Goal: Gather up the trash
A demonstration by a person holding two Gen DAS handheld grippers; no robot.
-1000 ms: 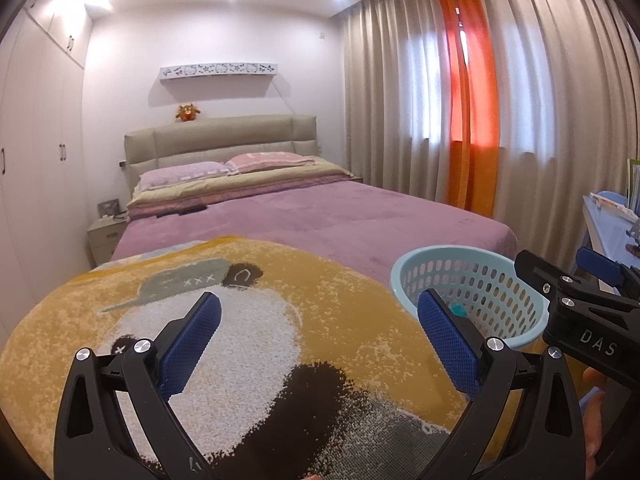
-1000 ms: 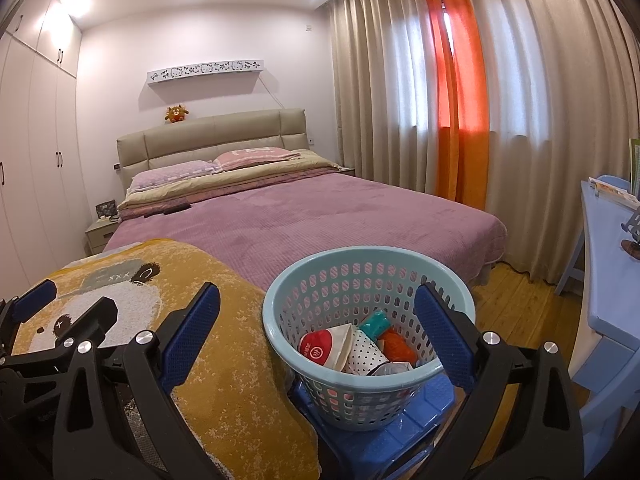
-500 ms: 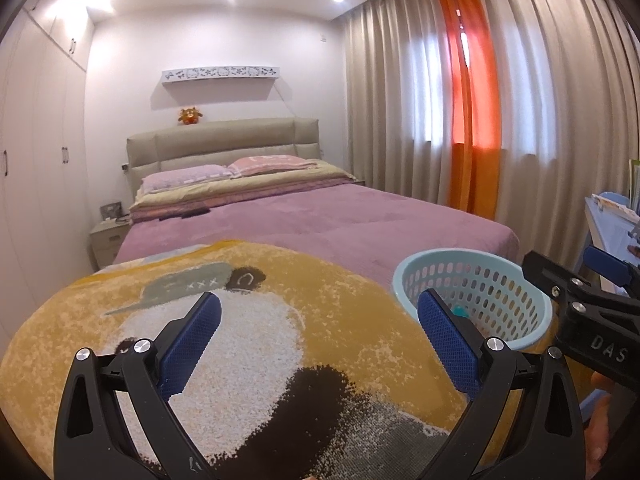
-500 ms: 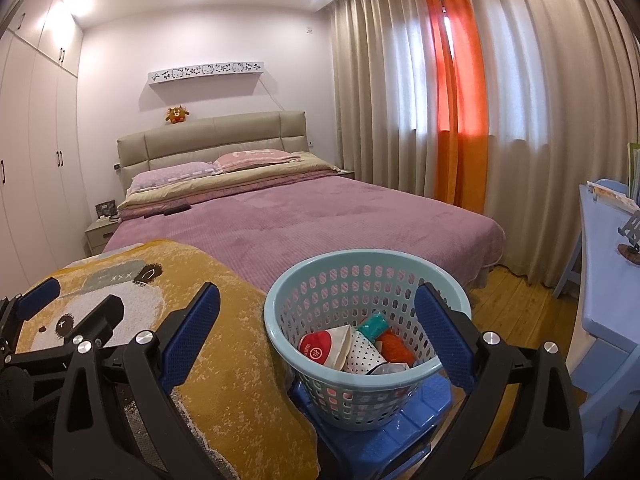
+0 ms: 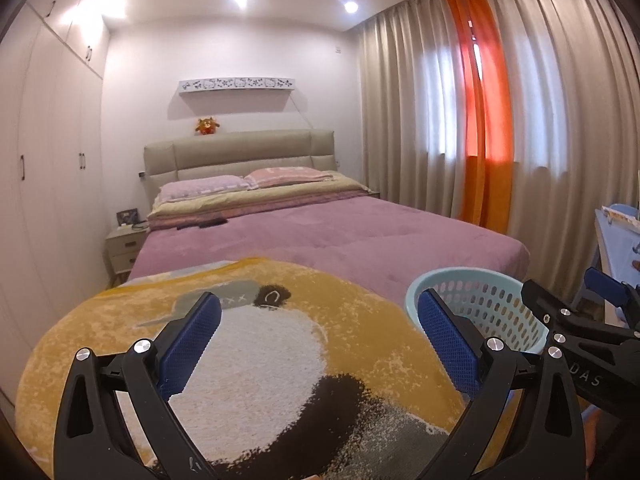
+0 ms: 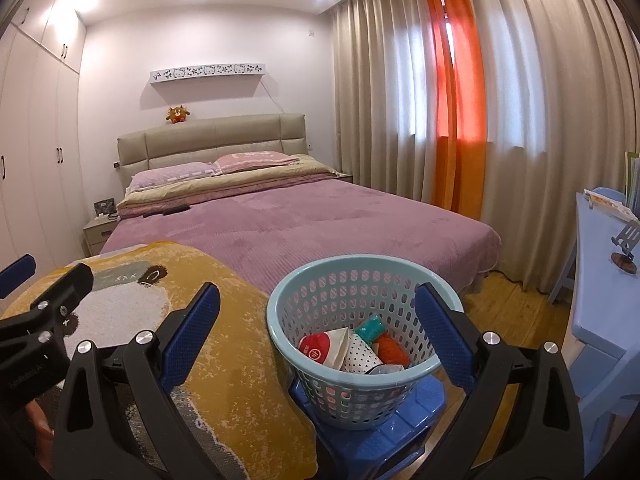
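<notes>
- Hovering both tools near the basket (image 6: 362,344); left gripper (image 5: 318,346) and right gripper (image 6: 316,336) both released, fingers spread wide, nothing between the pads.
- Trash (image 6: 352,350) sits in the bottom of the basket: crumpled paper cup with a red logo, a dotted paper piece, something teal, something orange. No loose trash visible on the rug, bed or floor around the basket.
- Judged step: collection looks close to done or done; the job now is a scan for leftovers, or a grab of the basket itself.
- Doing it well: sweep the views low around the basket, since the rug hides the floor on that side; if lifting the basket, pinch the rolled rim with one pad inside and one outside, and lift straight so it doesn't tip off the stool (image 6: 384,436).
- Basket: pale teal plastic, round, tapered, walls perforated with oval slots, smooth thick rim; looks light, likely flexes under a hard pinch.
- Stool under the basket: blue moulded plastic, ribbed top, glossy.
- Rug (image 5: 256,344) just beside the basket: yellow, shaggy pile, panda-like white, grey and dark patches; draped over something, can't tell what.
- Bed (image 6: 304,220) behind the basket: mauve ribbed cover, soft, flat.
- Desk (image 6: 600,280) to the basket's right: light blue, smooth.
- Finger pads: blue, diamond-textured rubber on black frames.
</notes>
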